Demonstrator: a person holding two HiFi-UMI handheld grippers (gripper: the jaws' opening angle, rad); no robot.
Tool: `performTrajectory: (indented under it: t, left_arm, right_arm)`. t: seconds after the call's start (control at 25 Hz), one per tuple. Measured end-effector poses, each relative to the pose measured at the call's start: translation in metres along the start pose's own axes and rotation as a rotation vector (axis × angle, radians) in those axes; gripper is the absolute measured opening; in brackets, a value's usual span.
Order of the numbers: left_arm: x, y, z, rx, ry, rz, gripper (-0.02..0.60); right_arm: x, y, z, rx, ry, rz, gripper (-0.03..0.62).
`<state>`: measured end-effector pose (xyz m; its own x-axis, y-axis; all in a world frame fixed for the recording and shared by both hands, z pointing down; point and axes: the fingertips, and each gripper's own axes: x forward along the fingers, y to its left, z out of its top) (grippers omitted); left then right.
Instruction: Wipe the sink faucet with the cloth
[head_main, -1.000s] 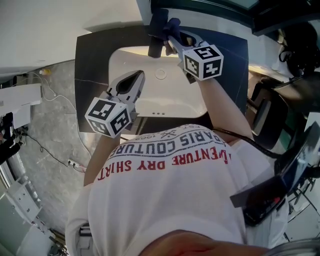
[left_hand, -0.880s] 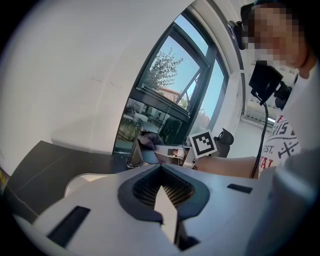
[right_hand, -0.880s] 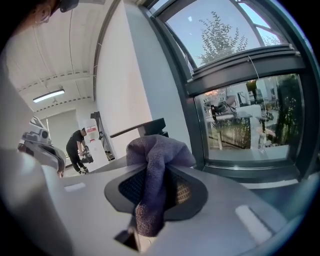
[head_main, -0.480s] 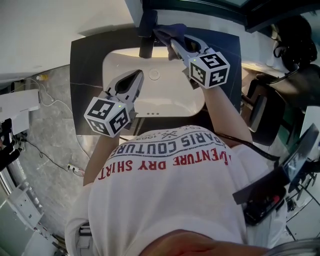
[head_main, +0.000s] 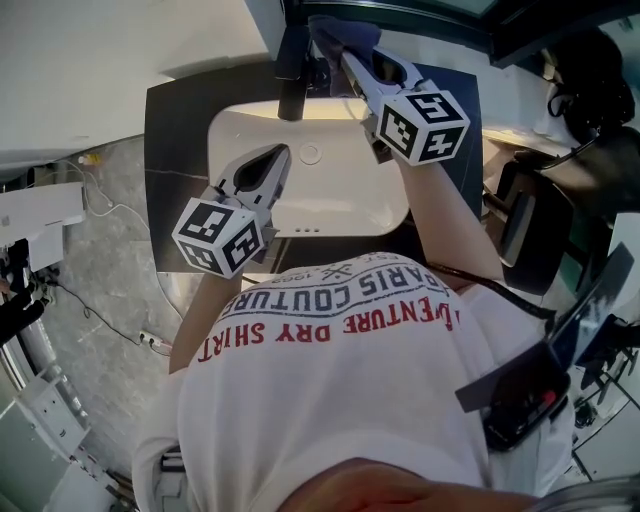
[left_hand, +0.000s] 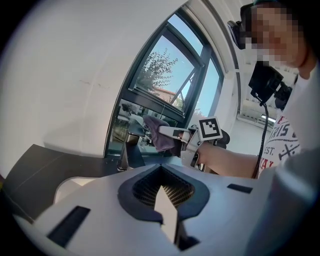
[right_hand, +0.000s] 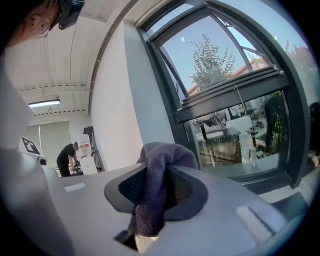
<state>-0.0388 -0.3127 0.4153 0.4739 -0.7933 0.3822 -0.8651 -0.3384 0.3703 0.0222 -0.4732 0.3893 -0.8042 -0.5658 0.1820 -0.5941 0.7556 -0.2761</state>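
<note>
Left gripper (head_main: 277, 152) hovers over the left part of the white sink (head_main: 350, 205), jaws pressed together with nothing between them; its own view shows this too (left_hand: 162, 200). Ahead of it and a little to its right stands the dark faucet (head_main: 290, 80), spout over the basin. The faucet's base runs into the top picture edge in the head view; in the left gripper view it is small and dim (left_hand: 125, 150). Just right of the faucet, the right gripper (head_main: 336, 48) is clamped on the purple cloth (head_main: 345, 32), which bunches over and past its tips (right_hand: 152, 200). Cloth sits near the faucet top; touching or not, can't tell. Right gripper view shows cloth and window only, no faucet. The person's shirt (head_main: 340, 380) hides the sink's near rim.
</note>
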Motion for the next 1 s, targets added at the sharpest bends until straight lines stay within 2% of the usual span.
performTrajectory:
  t: [0.28, 0.48, 0.68, 1.0]
  left_arm:
    - [0.002, 0.017, -0.005, -0.014, 0.015, 0.015, 0.001]
    - [0.005, 0.025, -0.005, -0.019, 0.018, 0.018, 0.002]
    - [0.006, 0.029, -0.004, -0.017, 0.021, 0.020, 0.002]
    - [0.003, 0.042, -0.011, -0.026, 0.041, 0.042, 0.002]
  right_arm:
    - [0.032, 0.010, -0.017, 0.021, 0.029, 0.027, 0.077]
    - [0.043, 0.012, -0.027, -0.046, 0.055, 0.024, 0.077]
    - [0.051, 0.005, -0.042, -0.061, 0.084, 0.015, 0.077]
    - [0.072, -0.017, -0.102, -0.106, 0.246, -0.029, 0.075]
